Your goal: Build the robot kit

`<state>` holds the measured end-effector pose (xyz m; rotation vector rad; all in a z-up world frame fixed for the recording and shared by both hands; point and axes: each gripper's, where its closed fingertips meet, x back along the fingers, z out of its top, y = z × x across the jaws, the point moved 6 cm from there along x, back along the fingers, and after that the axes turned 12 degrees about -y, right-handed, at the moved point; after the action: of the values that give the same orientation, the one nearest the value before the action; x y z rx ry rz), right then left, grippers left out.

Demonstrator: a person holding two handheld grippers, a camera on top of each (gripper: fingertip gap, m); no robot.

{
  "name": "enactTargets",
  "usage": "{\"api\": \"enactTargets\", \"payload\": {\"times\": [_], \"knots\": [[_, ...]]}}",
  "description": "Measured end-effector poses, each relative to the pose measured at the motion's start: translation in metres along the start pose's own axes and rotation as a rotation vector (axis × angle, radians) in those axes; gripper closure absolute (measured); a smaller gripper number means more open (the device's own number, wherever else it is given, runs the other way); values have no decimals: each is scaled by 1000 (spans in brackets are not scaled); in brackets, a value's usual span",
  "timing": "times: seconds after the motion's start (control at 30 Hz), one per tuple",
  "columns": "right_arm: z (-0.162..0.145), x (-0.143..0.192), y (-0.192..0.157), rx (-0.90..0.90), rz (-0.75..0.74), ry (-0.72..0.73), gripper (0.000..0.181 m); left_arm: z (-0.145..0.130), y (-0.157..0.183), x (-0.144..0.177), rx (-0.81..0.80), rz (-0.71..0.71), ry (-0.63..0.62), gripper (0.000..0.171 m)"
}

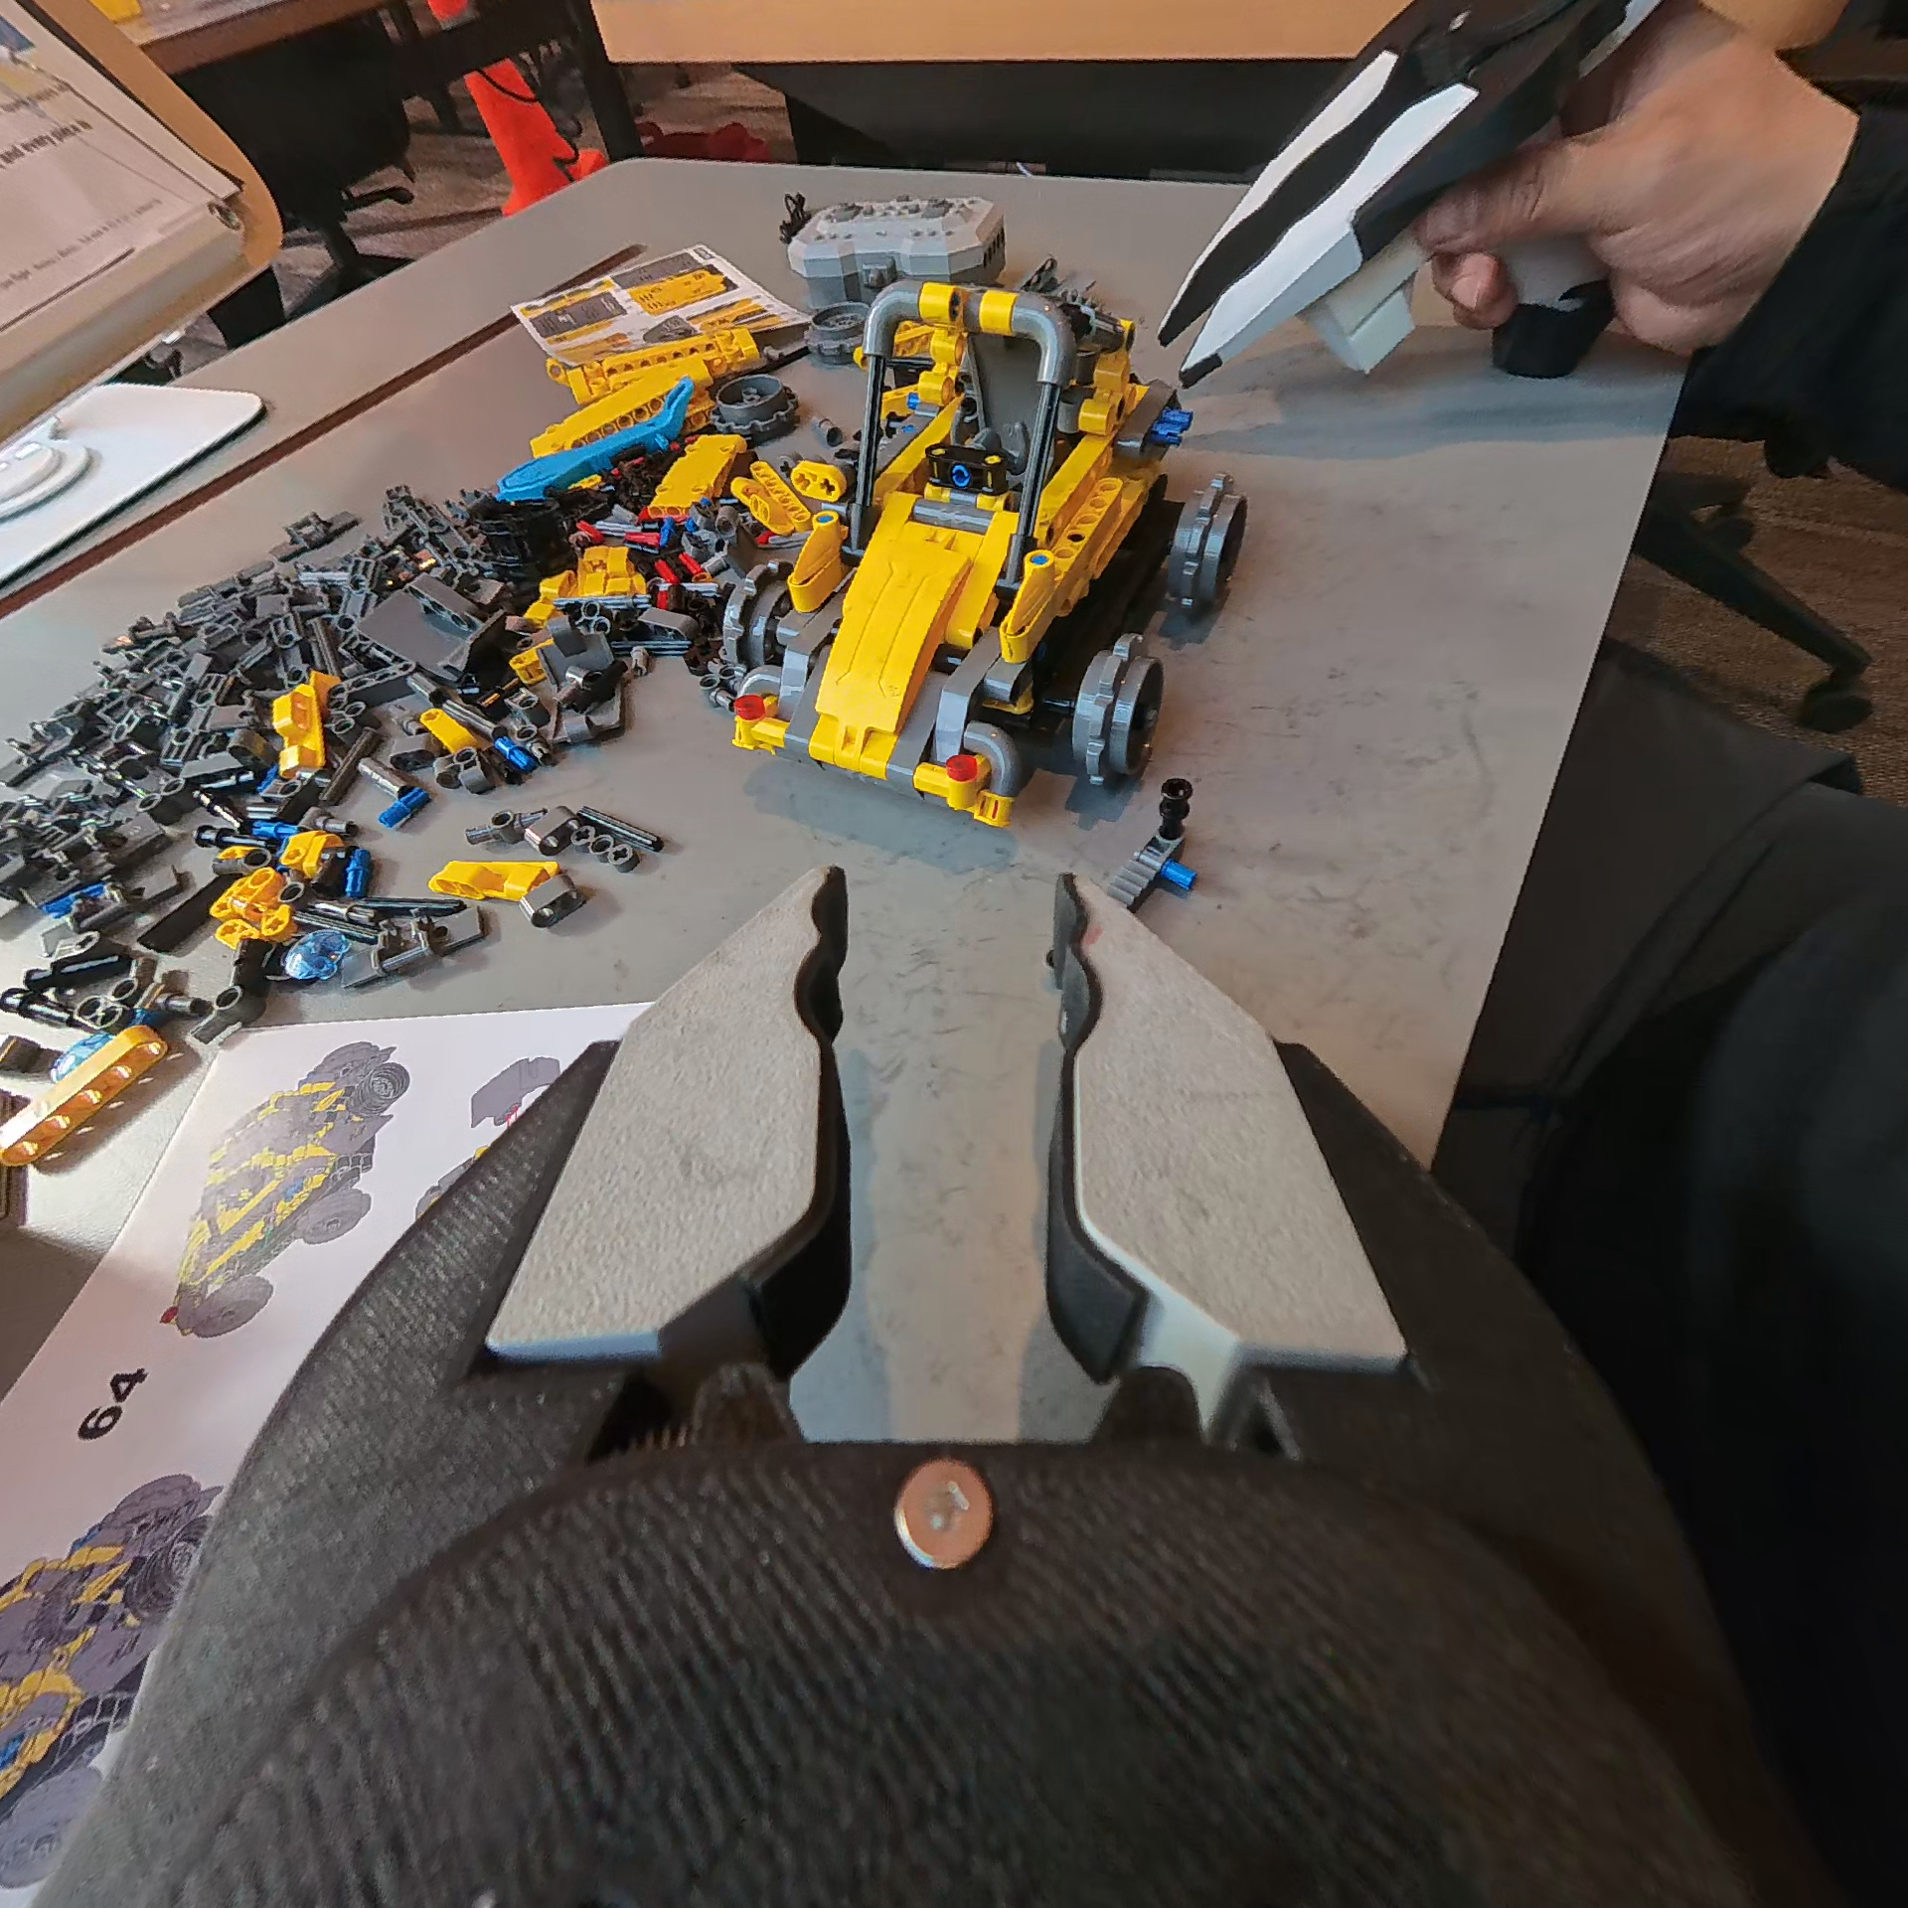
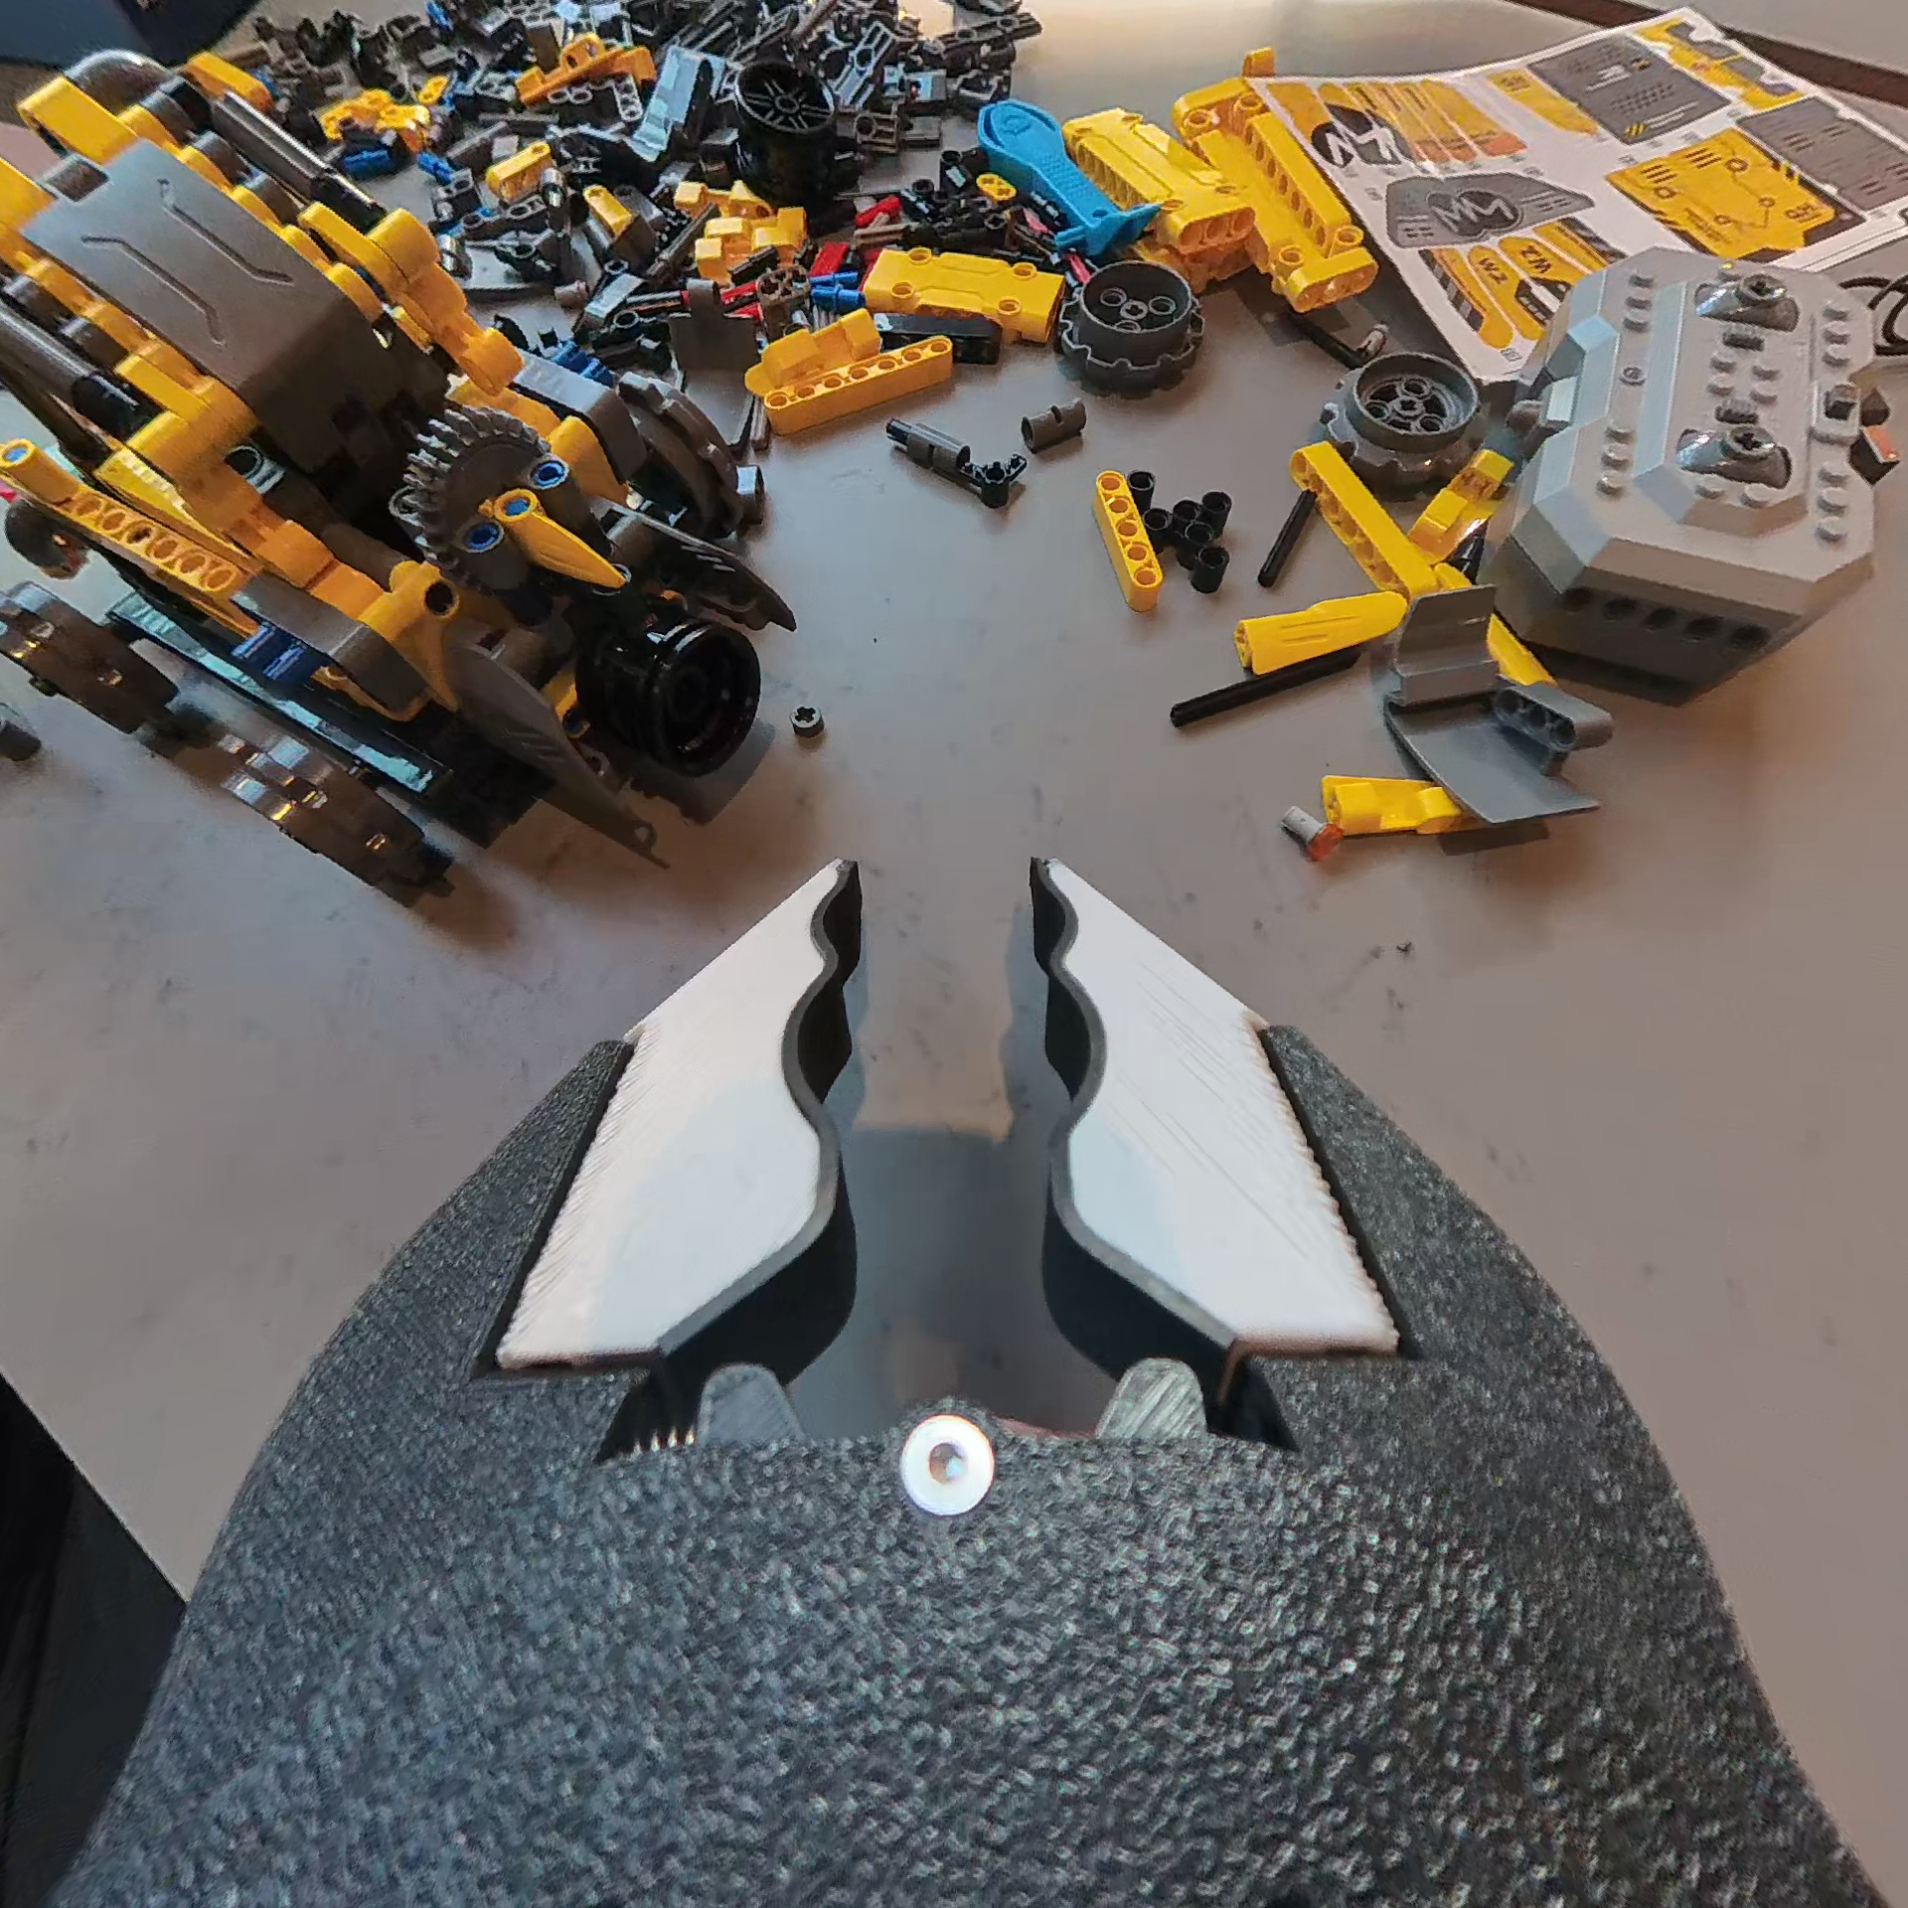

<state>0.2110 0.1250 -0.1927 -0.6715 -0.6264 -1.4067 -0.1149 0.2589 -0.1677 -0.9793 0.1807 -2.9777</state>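
Left hand-held gripper [image 1: 950, 888] low over bare grey surface [image 1: 1342, 640], jaws apart, empty, aimed at yellow brick car [image 1: 960, 578]. Right hand-held gripper [image 2: 945, 878] angled down behind car, jaws apart, empty; loose parts pile [image 1: 341, 661] beside car.

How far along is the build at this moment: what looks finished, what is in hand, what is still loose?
Done: the yellow vehicle stands largely assembled, with roll bar, hood and grey wheel hubs fitted. In hand: nothing; the left gripper and right gripper are both open and empty above the table. Left: a big pile of loose parts, the grey battery box and sticker sheet lie unused.
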Motion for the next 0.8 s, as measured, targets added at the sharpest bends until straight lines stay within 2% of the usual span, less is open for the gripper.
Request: {"api": "enactTargets", "payload": {"times": [0.33, 0.43, 0.57, 0.7, 0.8], "knots": [[0, 1, -3, 37, -29, 11, 147, 0, 0, -1, 0, 6, -6, 134], [0, 2, -2, 22, -35, 23, 154, 0, -1, 2, -2, 32, 10, 135], [-1, -3, -8, 31, 107, -29, 152, 1, -2, 4, 13, 28, 27, 139], [1, 4, -4, -8, 153, 37, 156, 0, -6, 3, 55, 12, 20, 140], [1, 4, -6, 10, 142, 33, 156, -1, -7, 0, 62, 18, -7, 139]]}}
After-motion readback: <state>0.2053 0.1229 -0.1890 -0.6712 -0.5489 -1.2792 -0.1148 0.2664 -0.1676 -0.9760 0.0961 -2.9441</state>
